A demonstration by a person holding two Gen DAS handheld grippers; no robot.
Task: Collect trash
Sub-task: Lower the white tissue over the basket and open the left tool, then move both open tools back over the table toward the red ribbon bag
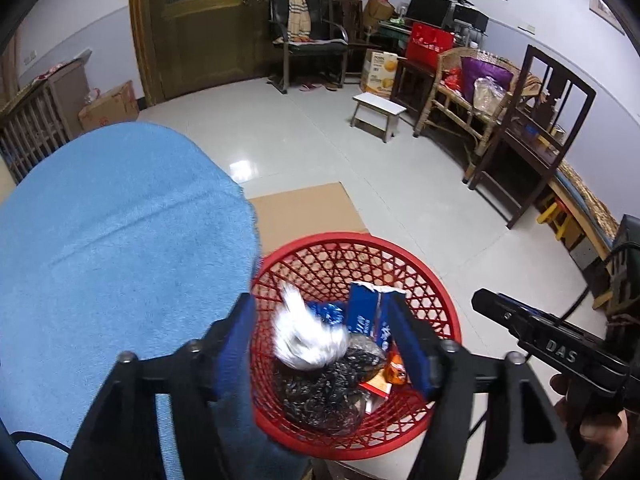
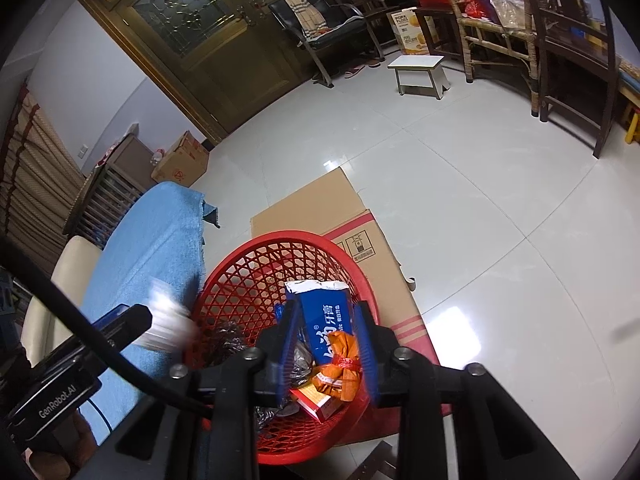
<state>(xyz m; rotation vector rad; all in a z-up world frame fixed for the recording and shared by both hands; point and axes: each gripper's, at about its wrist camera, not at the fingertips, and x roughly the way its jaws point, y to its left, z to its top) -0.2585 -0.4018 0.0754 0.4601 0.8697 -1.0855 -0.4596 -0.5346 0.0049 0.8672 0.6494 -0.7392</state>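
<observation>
A red mesh basket [image 1: 400, 252] [image 2: 280, 240] stands on the floor with trash in it: a blue toothpaste box [image 1: 368, 312] [image 2: 324, 316], a dark crumpled bag [image 1: 328, 392], an orange wrapper [image 2: 340, 364] and a small red and yellow box [image 2: 316, 400]. My left gripper [image 1: 322, 344] hangs open over the basket. A blurred white crumpled piece [image 1: 308, 340] [image 2: 168, 320] is between its fingers, touching neither pad. My right gripper [image 2: 327, 344] is over the basket's right side, jaws a little apart, with the orange wrapper lying loose below them. It also shows from the side as the right gripper [image 1: 492, 308].
A surface covered with blue cloth [image 1: 120, 260] [image 2: 152, 240] borders the basket on the left. Flattened cardboard [image 1: 308, 212] [image 2: 320, 208] lies under and behind it. A white stool [image 1: 378, 114], dark wooden chairs [image 1: 532, 128] and a wicker bench [image 1: 460, 92] stand farther off.
</observation>
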